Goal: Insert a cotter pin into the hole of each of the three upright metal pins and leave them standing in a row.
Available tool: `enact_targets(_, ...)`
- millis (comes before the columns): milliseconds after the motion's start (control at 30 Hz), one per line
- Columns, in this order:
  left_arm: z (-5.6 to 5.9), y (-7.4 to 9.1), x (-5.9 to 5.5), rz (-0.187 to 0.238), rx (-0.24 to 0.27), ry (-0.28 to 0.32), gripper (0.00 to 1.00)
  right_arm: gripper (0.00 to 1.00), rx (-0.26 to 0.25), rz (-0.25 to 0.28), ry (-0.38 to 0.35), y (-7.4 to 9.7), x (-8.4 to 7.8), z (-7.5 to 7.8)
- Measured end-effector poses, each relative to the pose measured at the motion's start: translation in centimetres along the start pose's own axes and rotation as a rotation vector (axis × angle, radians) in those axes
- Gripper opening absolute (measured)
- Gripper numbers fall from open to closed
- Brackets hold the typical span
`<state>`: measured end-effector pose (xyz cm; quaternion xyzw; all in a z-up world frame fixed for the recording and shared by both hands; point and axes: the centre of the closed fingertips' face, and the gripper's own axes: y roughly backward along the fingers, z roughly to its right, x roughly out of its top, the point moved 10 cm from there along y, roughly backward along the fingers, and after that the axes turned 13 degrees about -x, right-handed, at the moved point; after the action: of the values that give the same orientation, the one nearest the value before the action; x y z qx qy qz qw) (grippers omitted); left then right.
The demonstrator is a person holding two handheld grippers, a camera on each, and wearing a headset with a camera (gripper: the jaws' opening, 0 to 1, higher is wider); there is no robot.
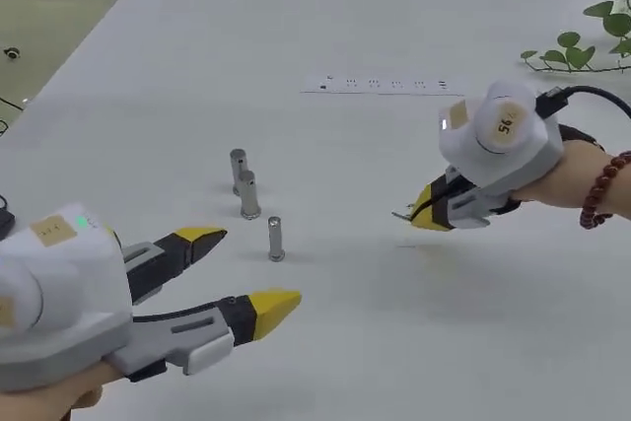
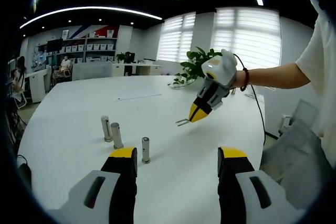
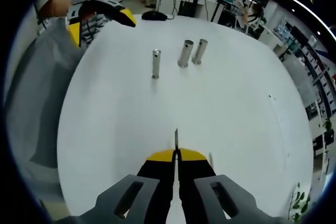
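Three upright metal pins stand in a slanted row on the white table: the far one (image 1: 238,170), the middle one (image 1: 248,194) and the near one (image 1: 275,239). My left gripper (image 1: 242,271) is open and empty, with its yellow tips just in front of the near pin (image 2: 145,149). My right gripper (image 1: 426,216) hovers above the table to the right of the pins. It is shut on a thin cotter pin (image 3: 176,139) that sticks out past its tips towards the row (image 3: 156,63). The left gripper view has that cotter pin (image 2: 182,123) well apart from the pins.
A white power strip (image 1: 380,84) lies flat further back on the table. A leafy plant (image 1: 592,41) is at the far right edge. The table's left edge (image 1: 69,66) runs diagonally. Bare table lies between the pins and the right gripper.
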<state>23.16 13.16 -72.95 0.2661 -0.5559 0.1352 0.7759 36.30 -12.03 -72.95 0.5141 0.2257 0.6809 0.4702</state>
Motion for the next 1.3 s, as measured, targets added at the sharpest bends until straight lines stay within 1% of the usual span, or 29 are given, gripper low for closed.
enact_targets(67, 0.2, -0.1, 0.1, 0.012, -0.011, 0.009, 0.59, 0.02, -0.001, 0.014, 0.015, 0.4, 0.6, -0.5)
enact_targets(100, 0.3, -0.1, 0.2, 0.018, -0.017, 0.016, 0.59, 0.02, 0.0, 0.03, 0.024, 0.7, 1.1, -0.8)
enact_targets(200, 0.5, -0.3, 0.3, 0.017, -0.029, 0.033, 0.55, 0.02, 0.0, 0.058, 0.036, 1.2, 2.0, -1.6)
enact_targets(367, 0.9, -0.5, 0.6, 0.038, -0.053, 0.082, 0.51, 0.02, 0.0, 0.107, 0.066, 2.0, 3.5, -2.7)
enact_targets(500, 1.1, -0.7, 0.6, 0.039, -0.068, 0.127, 0.45, 0.02, 0.003, 0.139, 0.088, 2.5, 4.6, -3.8)
enact_targets(667, 1.4, -0.9, 0.6, 0.036, -0.091, 0.178, 0.43, 0.02, 0.012, 0.169, 0.112, 2.9, 5.5, -5.0)
enact_targets(867, 1.6, -1.2, 0.5, 0.032, -0.103, 0.236, 0.37, 0.02, 0.028, 0.193, 0.135, 3.2, 6.2, -6.0)
enact_targets(967, 1.7, -1.4, 0.3, 0.035, -0.111, 0.302, 0.32, 0.02, 0.032, 0.204, 0.148, 3.3, 6.5, -6.5)
enact_targets(1033, 1.8, -1.6, 0.3, 0.046, -0.121, 0.341, 0.3, 0.02, 0.034, 0.21, 0.152, 3.3, 6.7, -6.7)
enact_targets(1100, 1.9, -1.7, 0.2, 0.052, -0.125, 0.362, 0.29, 0.02, 0.035, 0.213, 0.156, 3.4, 6.8, -6.9)
enact_targets(1133, 2.0, -1.8, 0.2, 0.052, -0.13, 0.386, 0.29, 0.02, 0.033, 0.215, 0.16, 3.4, 6.9, -7.0)
enact_targets(1300, 2.3, -2.0, -0.1, 0.034, -0.138, 0.429, 0.25, 0.02, 0.033, 0.223, 0.176, 3.6, 7.2, -7.6)
